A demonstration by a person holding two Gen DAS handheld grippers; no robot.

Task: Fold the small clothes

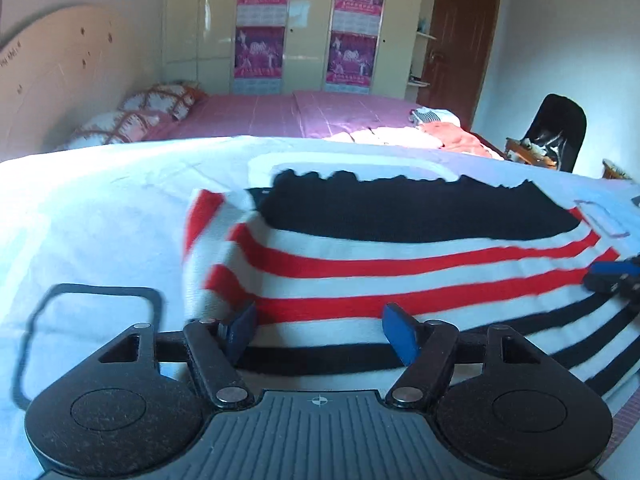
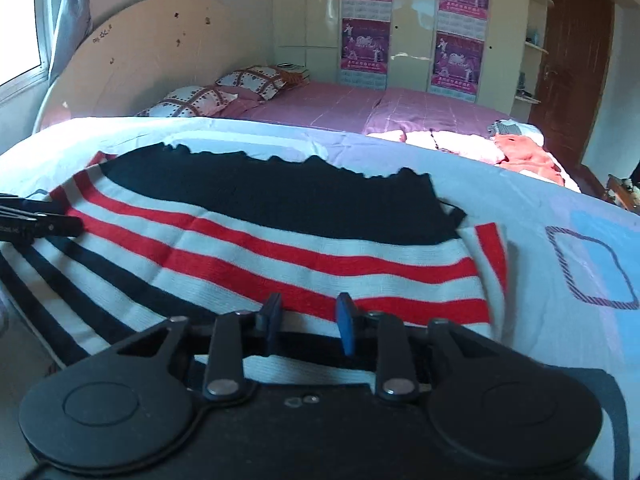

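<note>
Striped sweater spread mid-frame on white sheet — left gripper wide open, empty; right gripper part-open at hem, grip cannot be told

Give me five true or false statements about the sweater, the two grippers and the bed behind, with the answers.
1. The sweater has red, white and dark stripes. True.
2. The left gripper is clamped shut on the sweater. False: its jaws stand open, the sweater lying under them.
3. The bed behind has a green cover. False: it is pink.
4. Two pillows lie at the head of the bed. True.
5. The right gripper stands wider than the left. False: its gap is narrower.
</note>
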